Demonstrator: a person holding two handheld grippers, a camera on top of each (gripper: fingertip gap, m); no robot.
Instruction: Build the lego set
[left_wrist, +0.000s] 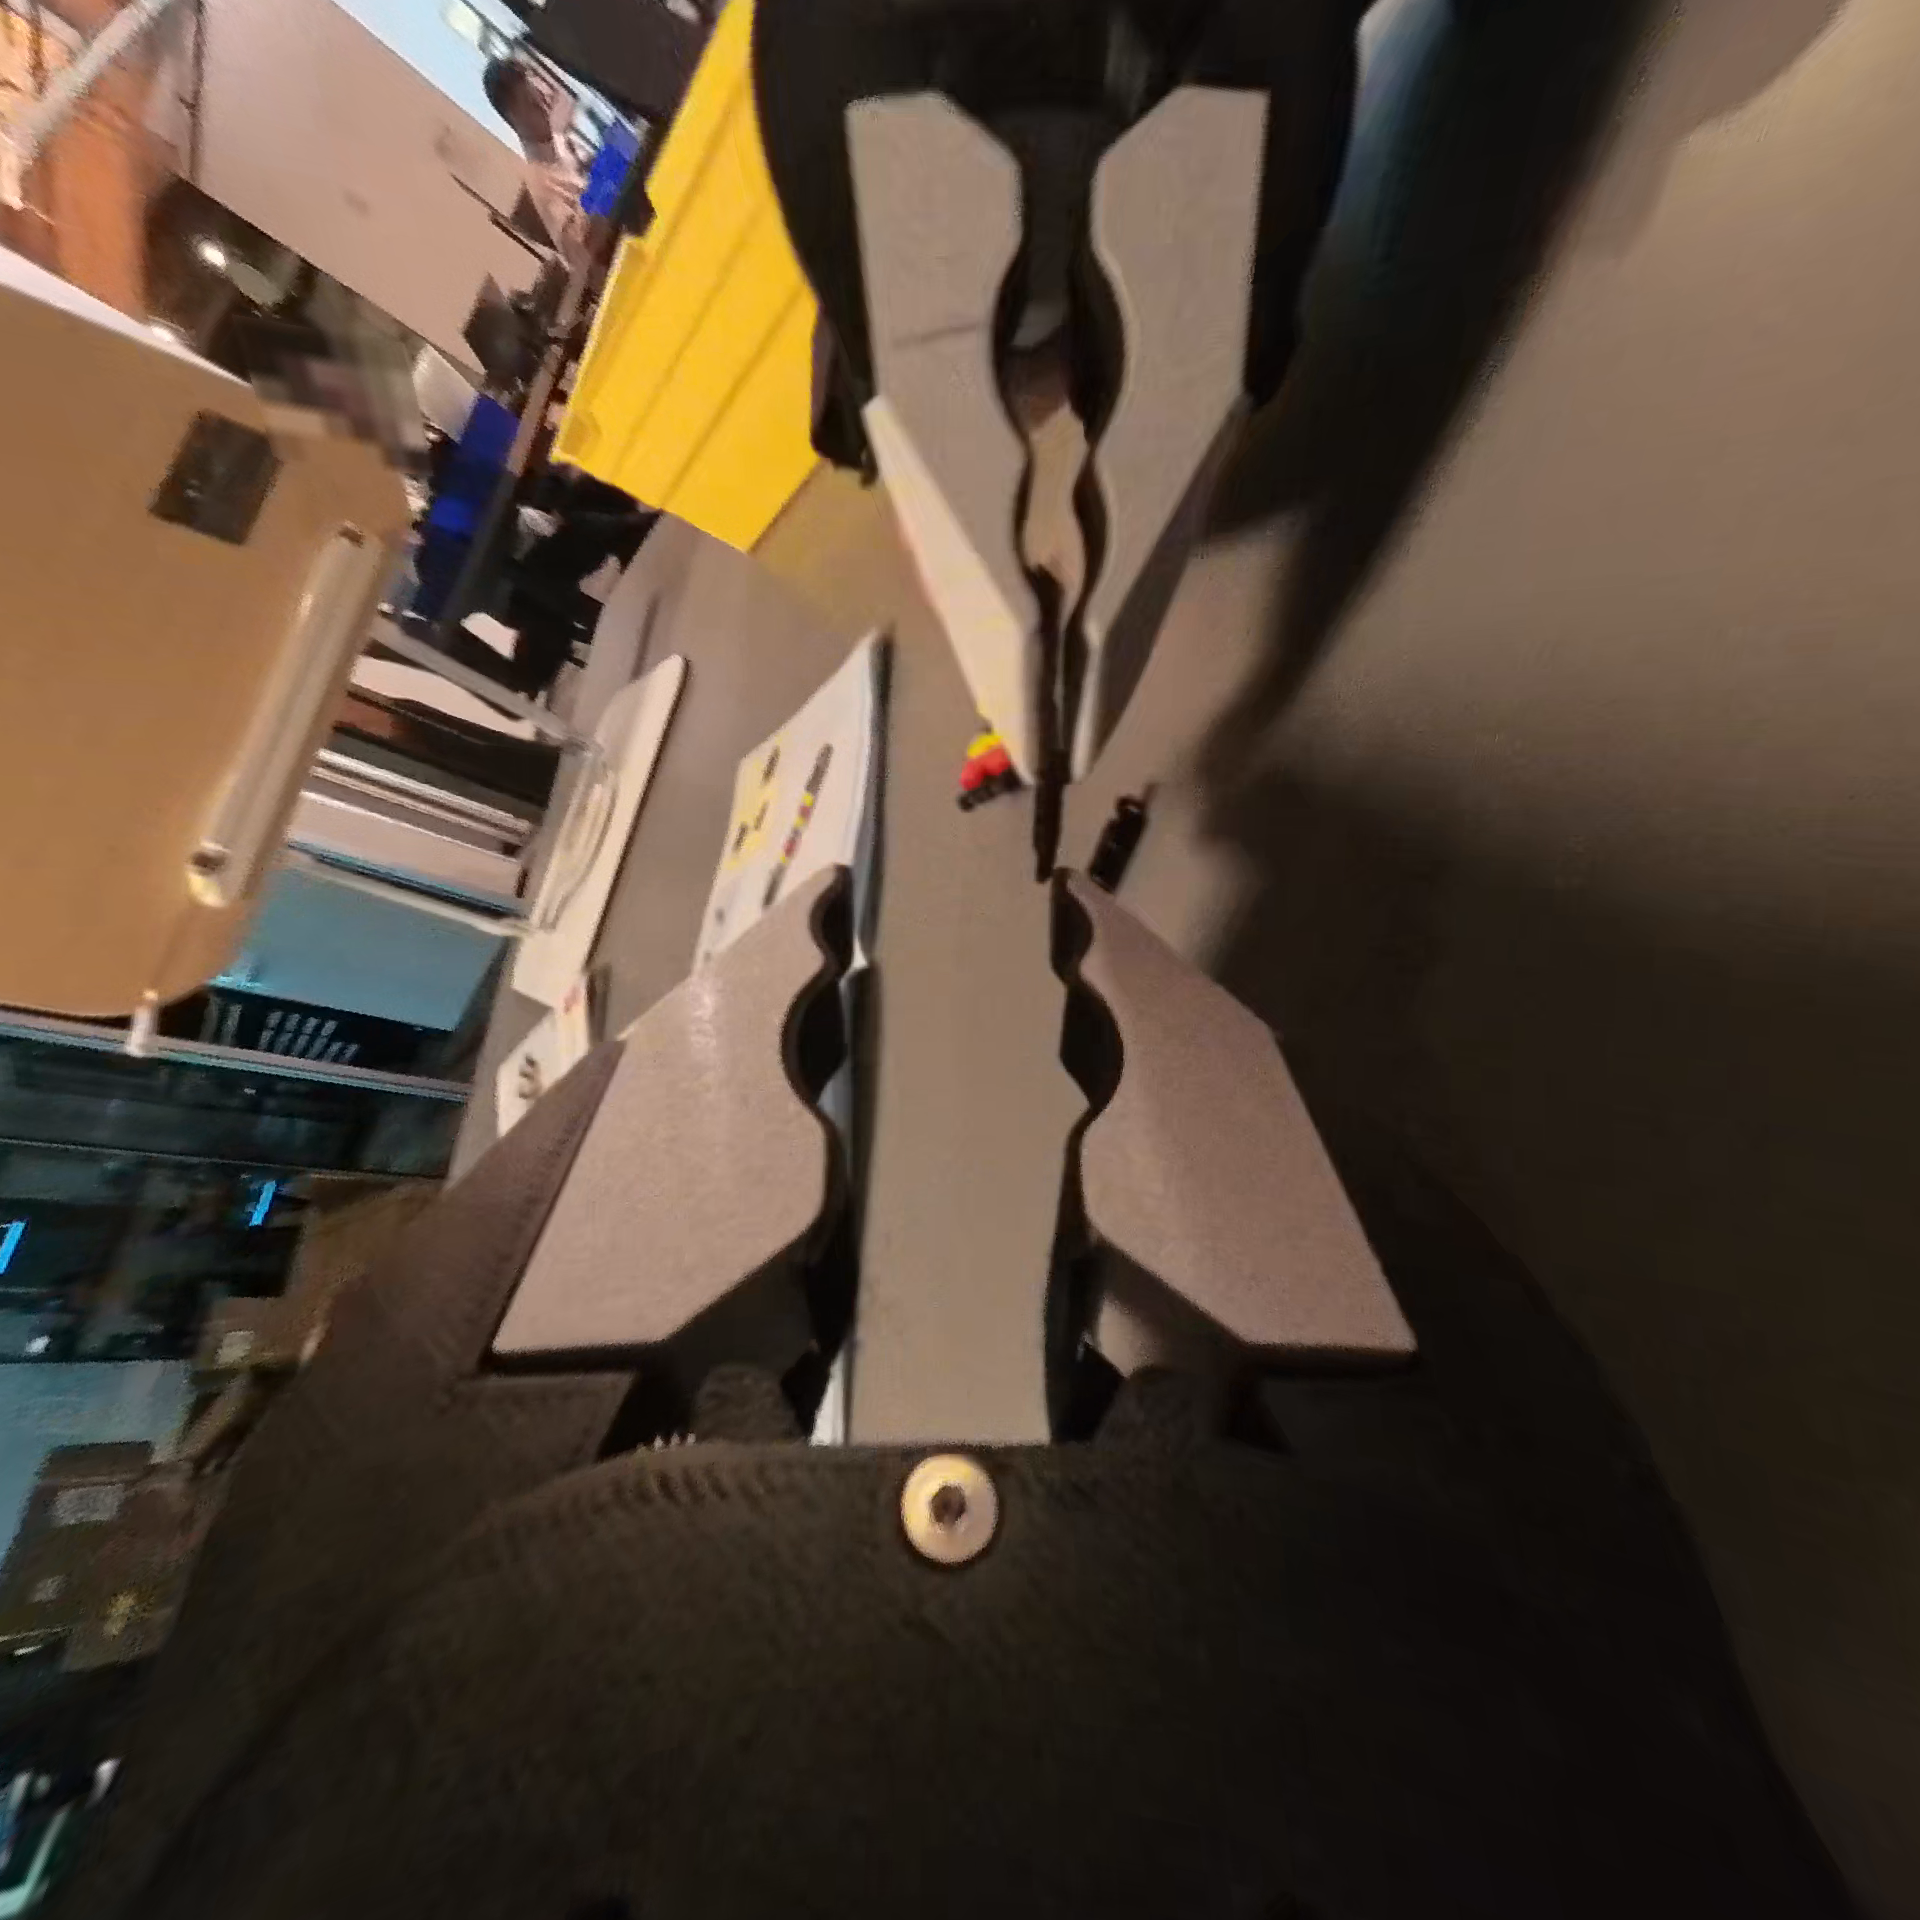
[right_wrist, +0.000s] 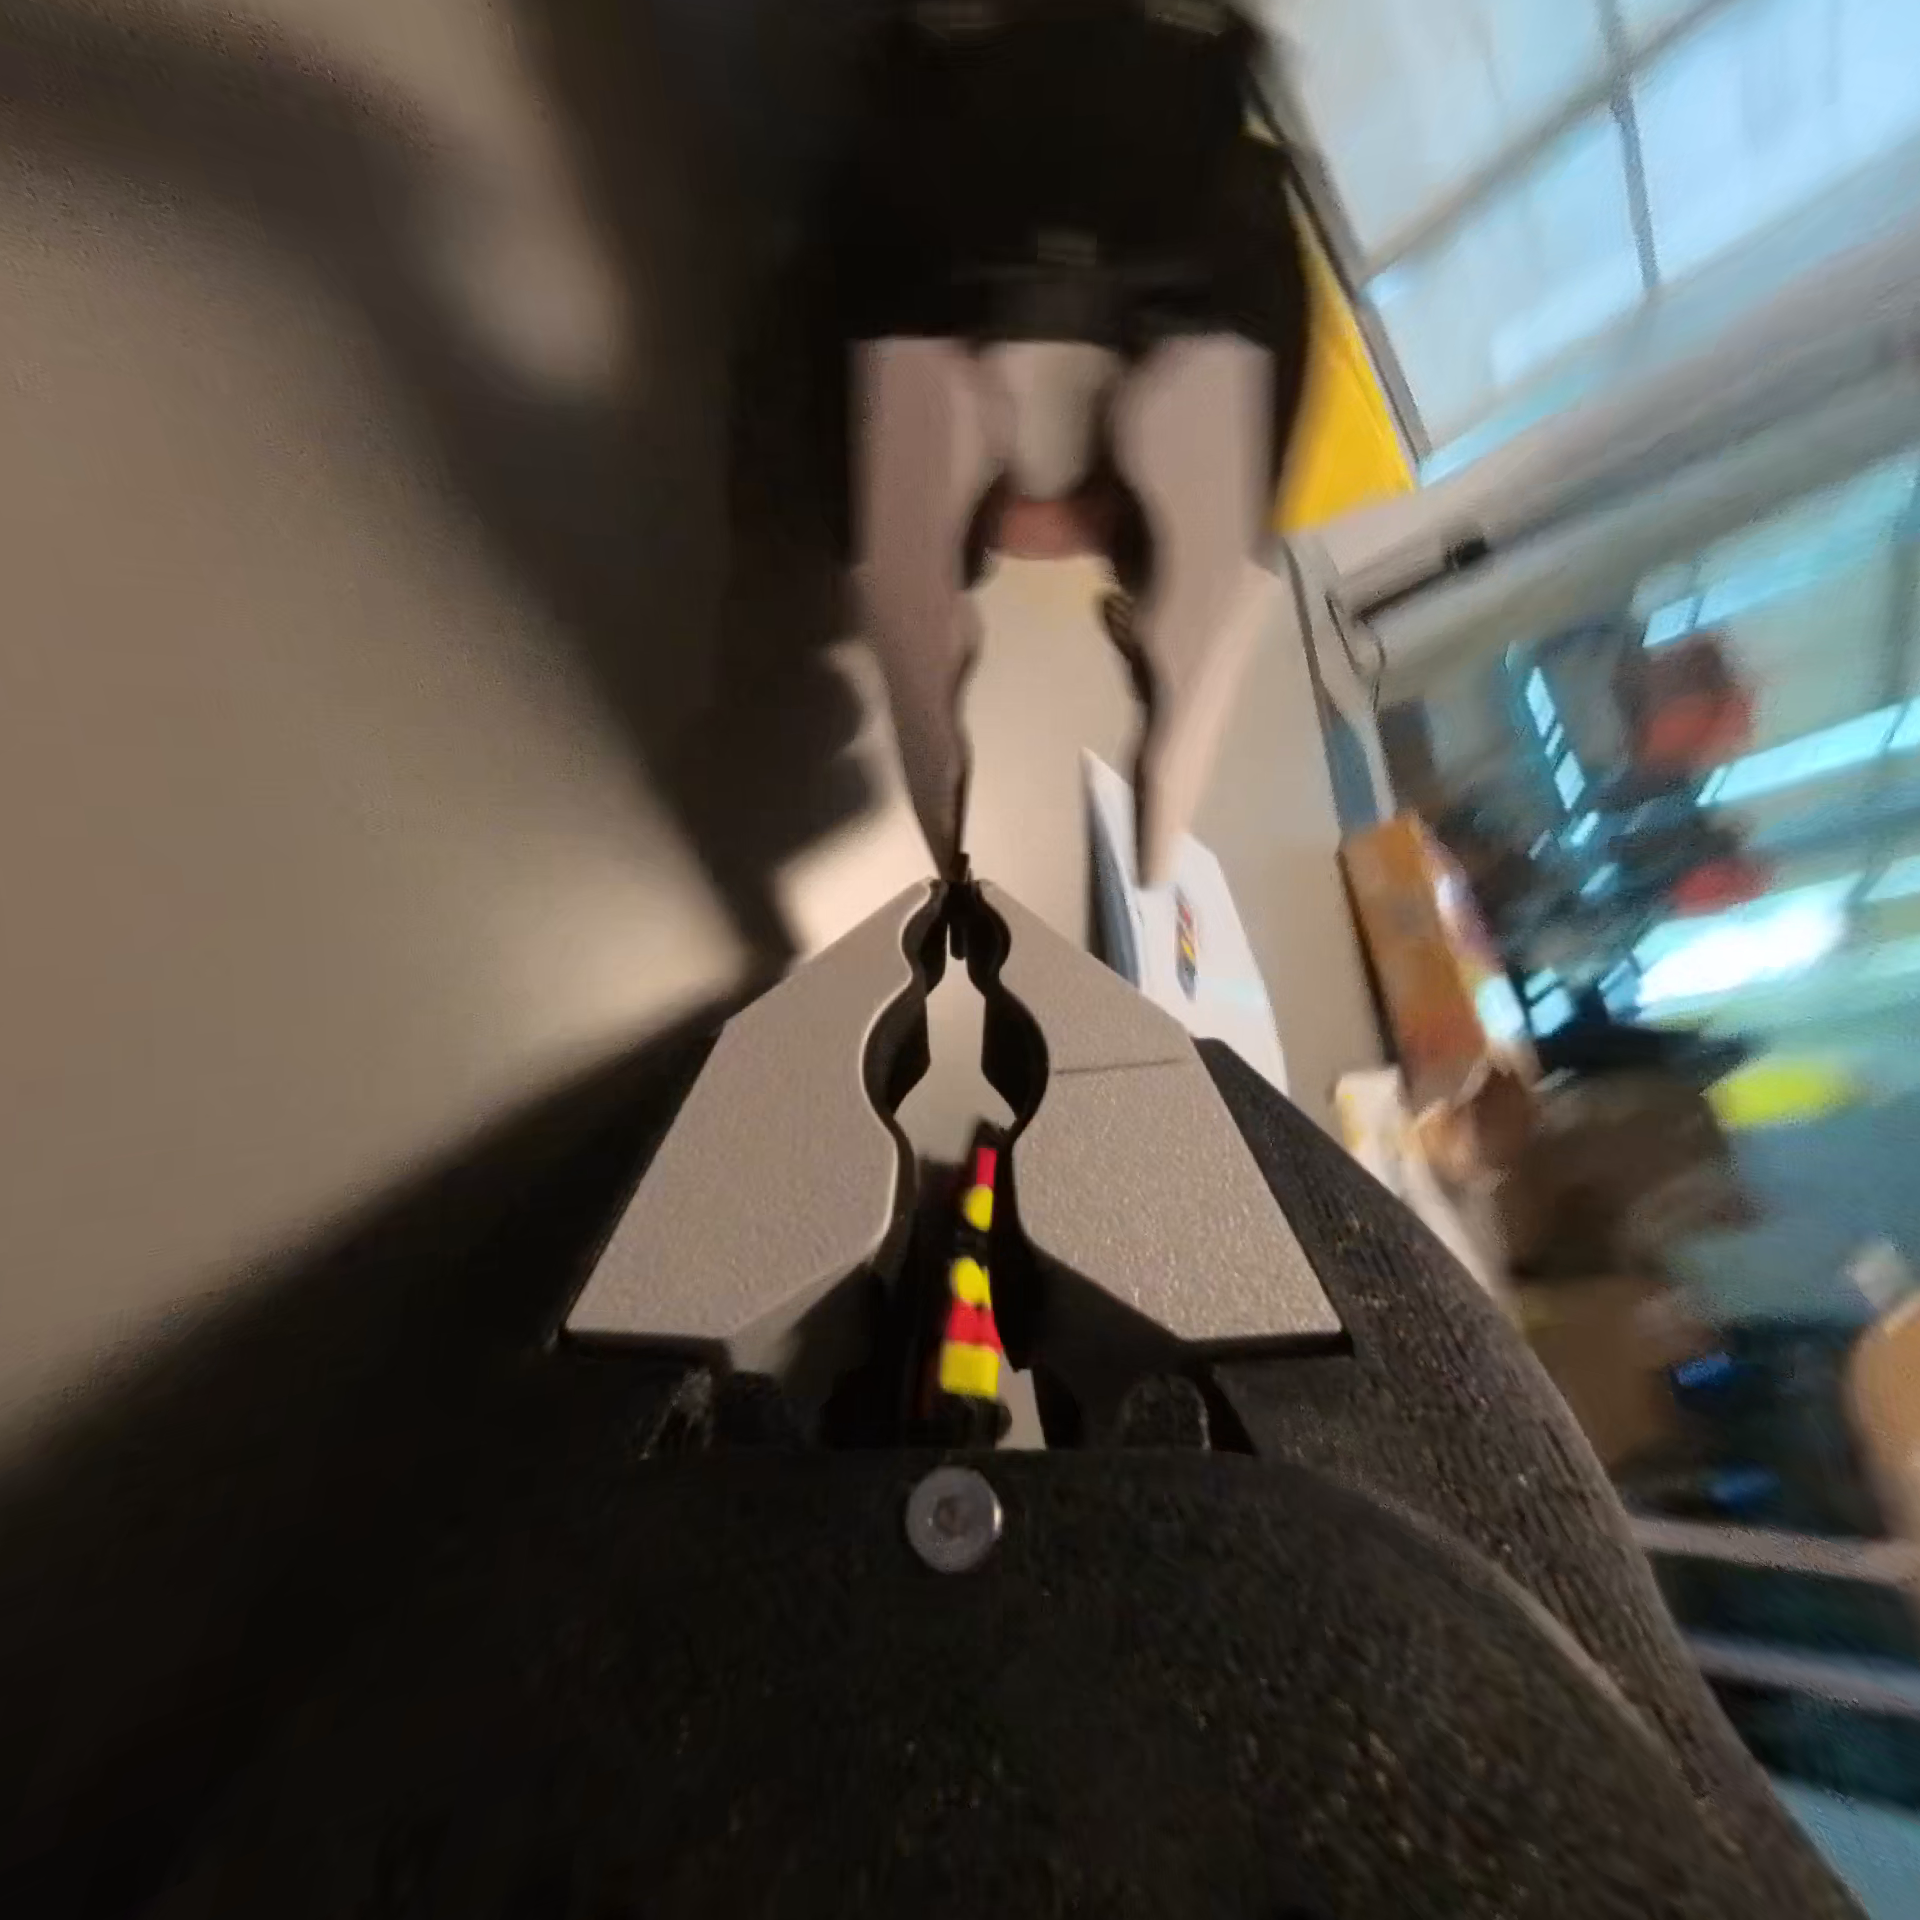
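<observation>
My right gripper is shut on a thin black lego piece. In the left wrist view the right gripper comes in from the top, and the black piece sticks out of its tips. My left gripper is open, and one of its fingertips is at the end of the black piece. In the right wrist view the left gripper also stands open. A small red, yellow and black lego assembly lies on the grey table; it shows between the right fingers.
Another small black piece lies on the table to the right. A white instruction sheet lies left of the grippers. A yellow bin stands at the back. A clear container and a white board sit farther left. The tips of both grippers are at nearly the same place.
</observation>
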